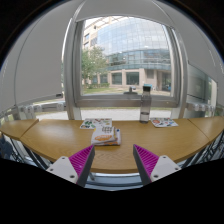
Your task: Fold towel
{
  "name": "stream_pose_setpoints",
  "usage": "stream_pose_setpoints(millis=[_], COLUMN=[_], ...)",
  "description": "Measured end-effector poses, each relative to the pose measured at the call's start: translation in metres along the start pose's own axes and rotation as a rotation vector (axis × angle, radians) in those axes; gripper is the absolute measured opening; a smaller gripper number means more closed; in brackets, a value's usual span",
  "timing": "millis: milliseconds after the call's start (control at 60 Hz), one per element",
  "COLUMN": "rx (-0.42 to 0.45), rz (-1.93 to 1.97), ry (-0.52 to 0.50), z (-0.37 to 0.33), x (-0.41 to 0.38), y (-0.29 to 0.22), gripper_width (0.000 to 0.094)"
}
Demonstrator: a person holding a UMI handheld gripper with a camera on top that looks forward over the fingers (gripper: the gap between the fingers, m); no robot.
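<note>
My gripper hangs open above the near edge of a wooden table, its magenta pads wide apart with nothing between them. No towel shows in this view. Just ahead of the fingers, on the table's middle, lies a small stack of booklets or papers.
More papers lie behind the stack, and a magazine rests at the right. A dark bottle stands near the window sill. A large window looks onto a glass building. Chair backs line the table's sides.
</note>
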State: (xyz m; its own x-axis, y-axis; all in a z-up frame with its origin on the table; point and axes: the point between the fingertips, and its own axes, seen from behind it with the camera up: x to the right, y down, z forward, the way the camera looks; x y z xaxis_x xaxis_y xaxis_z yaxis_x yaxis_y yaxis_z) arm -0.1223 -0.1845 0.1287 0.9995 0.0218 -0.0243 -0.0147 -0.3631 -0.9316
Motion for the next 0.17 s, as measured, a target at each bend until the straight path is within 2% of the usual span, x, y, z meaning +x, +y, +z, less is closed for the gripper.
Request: stream_pose_setpoints(millis=[167], rx=[-0.007], rz=[-0.002], ry=[0.004], z=[-0.0043], x=[0.0046], y=[0.0042], gripper_width=[0.0774])
